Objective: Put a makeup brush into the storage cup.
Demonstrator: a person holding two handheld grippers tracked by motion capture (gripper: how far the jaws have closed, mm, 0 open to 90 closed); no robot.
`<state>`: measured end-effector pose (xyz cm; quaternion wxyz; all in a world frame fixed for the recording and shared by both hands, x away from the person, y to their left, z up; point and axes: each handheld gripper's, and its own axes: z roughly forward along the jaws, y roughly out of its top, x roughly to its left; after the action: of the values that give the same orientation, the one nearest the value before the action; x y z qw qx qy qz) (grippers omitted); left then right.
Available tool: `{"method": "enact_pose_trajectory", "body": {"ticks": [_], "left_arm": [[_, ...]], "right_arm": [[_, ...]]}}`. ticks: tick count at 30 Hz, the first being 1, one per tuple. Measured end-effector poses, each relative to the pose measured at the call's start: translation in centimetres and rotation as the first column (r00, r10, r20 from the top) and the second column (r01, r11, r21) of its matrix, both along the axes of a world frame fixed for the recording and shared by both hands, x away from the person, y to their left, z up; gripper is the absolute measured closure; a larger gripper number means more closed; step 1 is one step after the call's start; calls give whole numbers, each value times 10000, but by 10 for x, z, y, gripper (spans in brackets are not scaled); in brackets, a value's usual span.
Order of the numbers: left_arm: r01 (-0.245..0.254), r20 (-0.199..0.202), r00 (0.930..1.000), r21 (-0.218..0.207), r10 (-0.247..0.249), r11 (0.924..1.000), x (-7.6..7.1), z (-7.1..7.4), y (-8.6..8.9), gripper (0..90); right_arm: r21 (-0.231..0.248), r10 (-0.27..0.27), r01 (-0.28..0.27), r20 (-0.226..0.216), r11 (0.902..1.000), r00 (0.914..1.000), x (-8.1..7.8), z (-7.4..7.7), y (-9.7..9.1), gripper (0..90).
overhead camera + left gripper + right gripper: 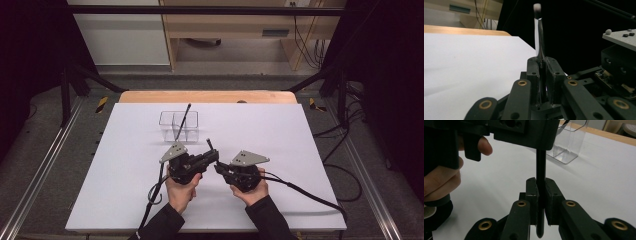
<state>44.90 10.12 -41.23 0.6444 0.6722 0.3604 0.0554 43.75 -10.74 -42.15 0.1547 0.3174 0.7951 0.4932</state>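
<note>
A slim brush with a black handle, a silver ferrule and a pale tip (539, 37) stands between both grippers near the front middle of the white board. My left gripper (543, 62) is shut on its ferrule end, and the tip sticks up past the jaws (210, 145). My right gripper (541, 182) is shut on the black handle (541, 165), which runs up into the left gripper's body. In the high view the left gripper (214, 156) and right gripper (219, 168) meet tip to tip, each held in a hand.
A clear divided container (179, 126) stands just behind the grippers with a thin black stick (183, 119) leaning in it; it also appears at the back of the right gripper view (569, 142). The white board (300, 150) lies on a wooden table (207, 96). Cables trail off toward the front edge.
</note>
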Motion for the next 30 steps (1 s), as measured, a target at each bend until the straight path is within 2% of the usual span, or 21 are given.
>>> {"method": "enact_pose_trajectory", "body": {"ticks": [7,18,26,27,30], "left_arm": [[68,112,9999,16,-68,10000,-2,1,0,830],[-184,514,9986,714,147,9973,-1,8,9,830],[-380,677,9972,1148,303,9927,-2,14,24,830],[-435,734,9967,1264,344,9910,-2,15,29,830],[-548,743,9962,1363,450,9891,-3,16,36,830]], "right_arm": [[22,42,-42,9,10000,10000,0,0,0,824],[83,-73,73,111,9999,9999,0,5,-3,519],[186,-184,183,46,9997,9998,0,9,-6,394],[166,-244,244,18,9996,9997,1,9,-7,355],[218,-286,287,-69,9993,9996,2,8,-9,332]]}}
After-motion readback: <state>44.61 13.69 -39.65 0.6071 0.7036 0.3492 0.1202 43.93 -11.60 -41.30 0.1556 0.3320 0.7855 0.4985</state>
